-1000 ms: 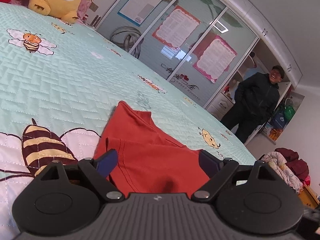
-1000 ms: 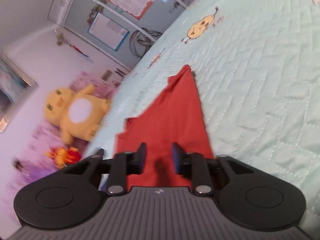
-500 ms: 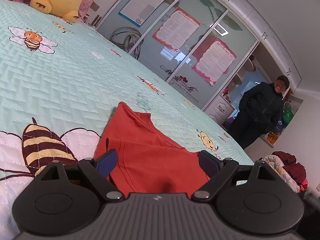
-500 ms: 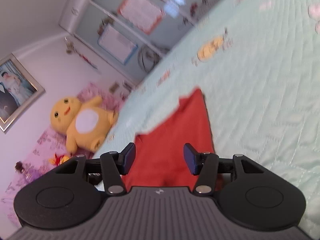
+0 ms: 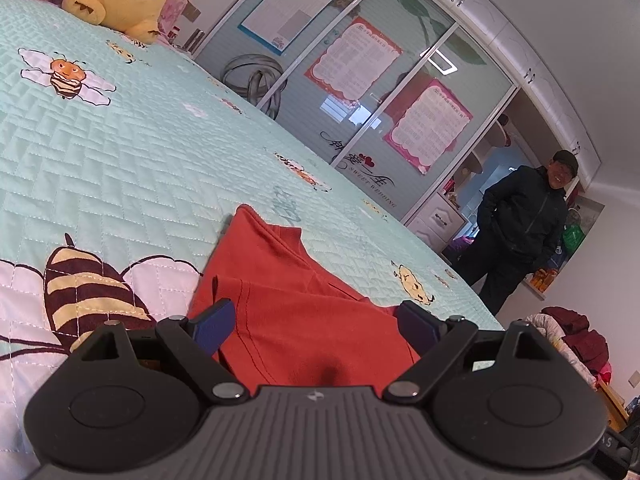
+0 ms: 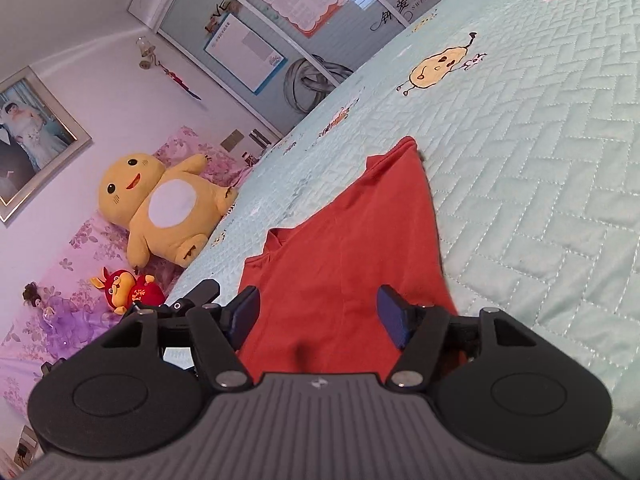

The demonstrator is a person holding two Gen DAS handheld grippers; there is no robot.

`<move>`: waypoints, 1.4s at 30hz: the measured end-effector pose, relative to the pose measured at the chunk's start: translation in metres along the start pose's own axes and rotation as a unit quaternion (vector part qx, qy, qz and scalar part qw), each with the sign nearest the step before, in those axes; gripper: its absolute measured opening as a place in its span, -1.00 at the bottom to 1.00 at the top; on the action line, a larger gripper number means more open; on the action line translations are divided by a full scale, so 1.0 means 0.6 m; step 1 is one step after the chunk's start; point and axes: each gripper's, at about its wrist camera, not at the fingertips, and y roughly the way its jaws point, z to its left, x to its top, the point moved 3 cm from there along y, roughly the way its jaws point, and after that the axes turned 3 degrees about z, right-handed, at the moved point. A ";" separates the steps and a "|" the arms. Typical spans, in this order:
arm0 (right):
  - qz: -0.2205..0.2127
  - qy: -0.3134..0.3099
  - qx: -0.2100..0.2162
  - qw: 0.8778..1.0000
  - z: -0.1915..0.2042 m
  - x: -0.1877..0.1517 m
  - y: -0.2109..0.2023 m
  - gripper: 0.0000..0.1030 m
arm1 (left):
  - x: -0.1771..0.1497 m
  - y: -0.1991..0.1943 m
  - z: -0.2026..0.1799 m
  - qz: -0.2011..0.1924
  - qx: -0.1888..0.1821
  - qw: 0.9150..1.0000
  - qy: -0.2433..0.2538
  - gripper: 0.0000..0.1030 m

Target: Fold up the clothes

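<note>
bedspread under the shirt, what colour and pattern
Mint green bedspread, quilted, with cartoon bees; clearest in the left wrist view.

A rust-red garment (image 5: 304,312) is laid on a pale mint quilt (image 5: 140,168), which is stitched in a herringbone pattern and printed with brown-and-yellow striped bees (image 5: 66,78). A yellow plush (image 6: 168,208) with a white belly is seen. Blue pads (image 6: 244,314) are borne on black grippers.

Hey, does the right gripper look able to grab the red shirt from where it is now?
Probably yes. The right gripper sits low over the red shirt, its jaws have just been opening, and cloth lies between them with nothing on top. The pads aren't pressing on it yet.
</note>
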 end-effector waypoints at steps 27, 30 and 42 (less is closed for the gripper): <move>0.052 -0.262 -0.180 0.947 0.121 -0.064 0.043 0.64 | -0.034 0.049 -0.095 0.034 0.240 0.943 0.227 0.99; 0.055 -0.264 -0.179 0.946 0.120 -0.064 0.043 0.67 | -0.022 0.038 -0.063 0.029 0.219 0.960 0.174 0.99; 0.040 -0.199 -0.127 0.971 0.103 -0.047 0.027 0.71 | -0.013 0.013 -0.055 -0.018 0.227 0.966 0.124 0.98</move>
